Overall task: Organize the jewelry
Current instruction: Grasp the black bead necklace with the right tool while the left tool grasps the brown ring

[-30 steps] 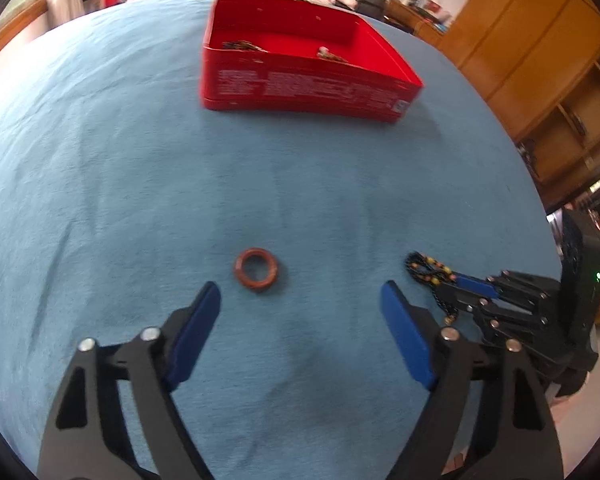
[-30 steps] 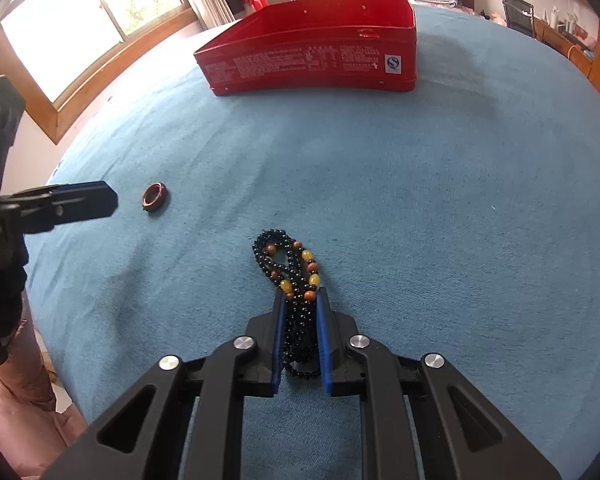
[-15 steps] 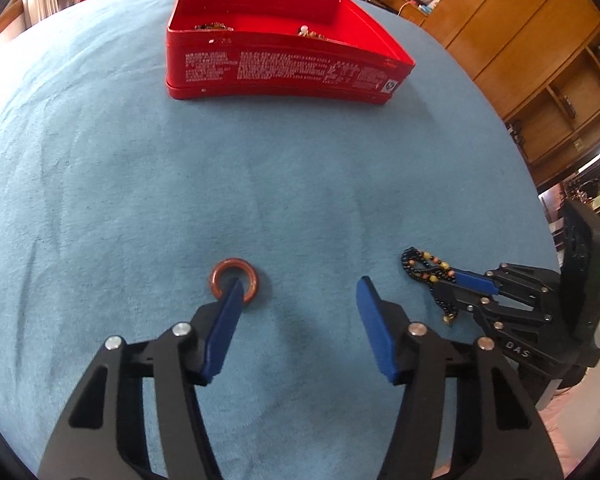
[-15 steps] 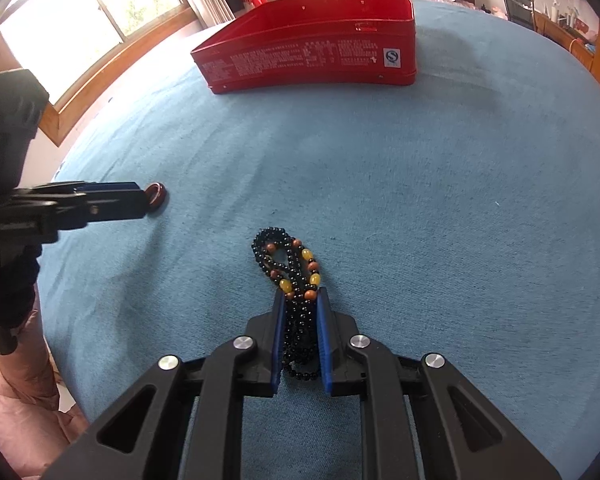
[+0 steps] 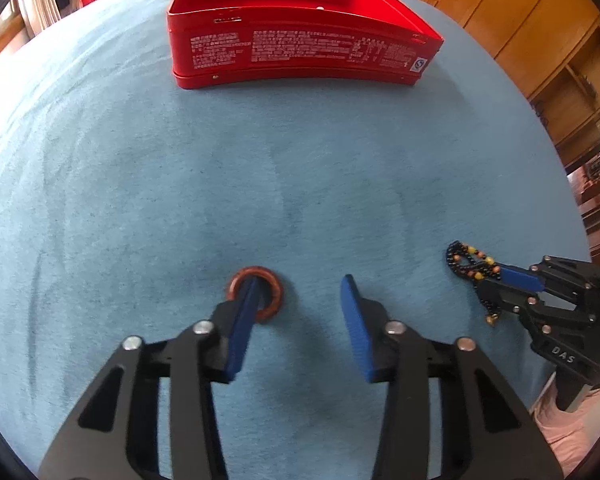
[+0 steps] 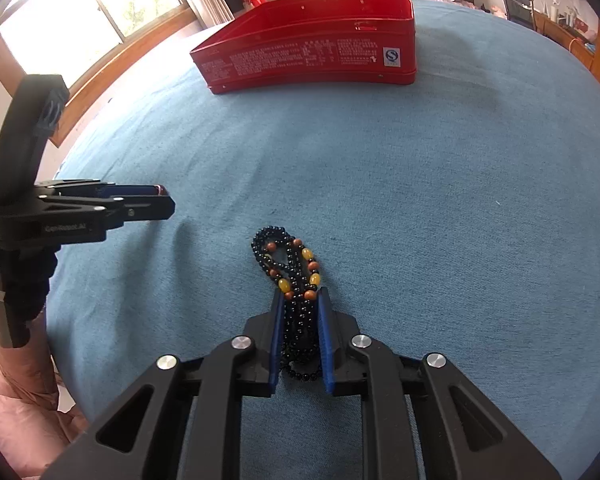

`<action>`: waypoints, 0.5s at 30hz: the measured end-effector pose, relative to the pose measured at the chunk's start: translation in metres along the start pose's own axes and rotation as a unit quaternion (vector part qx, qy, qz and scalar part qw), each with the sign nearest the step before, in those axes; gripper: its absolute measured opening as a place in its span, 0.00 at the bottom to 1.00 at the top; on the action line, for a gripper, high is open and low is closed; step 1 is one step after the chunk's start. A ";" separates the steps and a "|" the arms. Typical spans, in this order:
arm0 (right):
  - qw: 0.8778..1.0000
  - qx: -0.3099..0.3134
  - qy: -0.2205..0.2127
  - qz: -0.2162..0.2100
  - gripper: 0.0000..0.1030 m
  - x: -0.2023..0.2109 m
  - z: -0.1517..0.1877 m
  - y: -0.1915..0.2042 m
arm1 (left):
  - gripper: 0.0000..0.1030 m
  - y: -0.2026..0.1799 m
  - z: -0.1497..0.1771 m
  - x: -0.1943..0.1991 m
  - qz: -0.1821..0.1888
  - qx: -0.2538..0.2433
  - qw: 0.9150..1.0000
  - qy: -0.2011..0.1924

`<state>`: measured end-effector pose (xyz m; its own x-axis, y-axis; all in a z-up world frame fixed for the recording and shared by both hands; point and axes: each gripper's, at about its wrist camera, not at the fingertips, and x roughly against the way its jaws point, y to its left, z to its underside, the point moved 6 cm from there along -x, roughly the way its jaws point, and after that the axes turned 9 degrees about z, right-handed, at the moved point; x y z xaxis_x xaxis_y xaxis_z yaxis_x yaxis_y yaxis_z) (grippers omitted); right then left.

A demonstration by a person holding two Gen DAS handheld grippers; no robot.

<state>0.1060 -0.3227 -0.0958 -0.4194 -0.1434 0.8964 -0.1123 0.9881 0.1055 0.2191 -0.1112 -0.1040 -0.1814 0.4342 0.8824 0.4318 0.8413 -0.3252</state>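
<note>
A blue cloth [image 5: 300, 184] covered the table. On the left, the left gripper [image 5: 302, 304] pointed down at a brown ring [image 5: 274, 286] lying flat on the cloth; its jaws were closing, one blue finger poking through the ring's hole, the other apart to the right, nothing pinched. A red tin [image 6: 312, 50] sat at the far side, well apart. To the right, the right gripper [image 6: 300, 320] was pressed together on a black beaded necklace [image 6: 290, 264] resting on the cloth, its looped end lying beyond the fingertips.
</note>
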 end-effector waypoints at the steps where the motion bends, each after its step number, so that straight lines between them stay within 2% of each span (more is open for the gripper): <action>1: 1.000 0.000 0.000 0.001 0.16 0.000 0.000 0.000 | 0.29 0.001 -0.001 0.000 -0.003 0.002 1.000 0.000; 6: 1.000 -0.002 0.000 0.001 0.16 0.000 0.001 0.000 | 0.11 0.010 -0.001 0.001 -0.018 0.011 1.000 -0.001; 11: 1.000 -0.004 0.000 0.003 0.16 0.000 0.001 0.000 | 0.11 0.011 0.002 0.005 -0.019 0.008 1.000 -0.012; 12: 1.000 -0.006 -0.001 0.003 0.16 0.001 0.001 0.000 | 0.07 0.011 0.003 0.006 -0.020 0.009 1.000 -0.015; 15: 1.000 -0.011 -0.002 0.000 0.16 0.002 0.000 -0.002 | 0.07 0.015 0.008 0.011 -0.009 0.021 1.000 -0.017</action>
<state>0.1049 -0.3247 -0.0945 -0.4228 -0.1432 0.8948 -0.0917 0.9891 0.1150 0.2167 -0.0913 -0.1022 -0.2186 0.4291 0.8764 0.3916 0.8612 -0.3240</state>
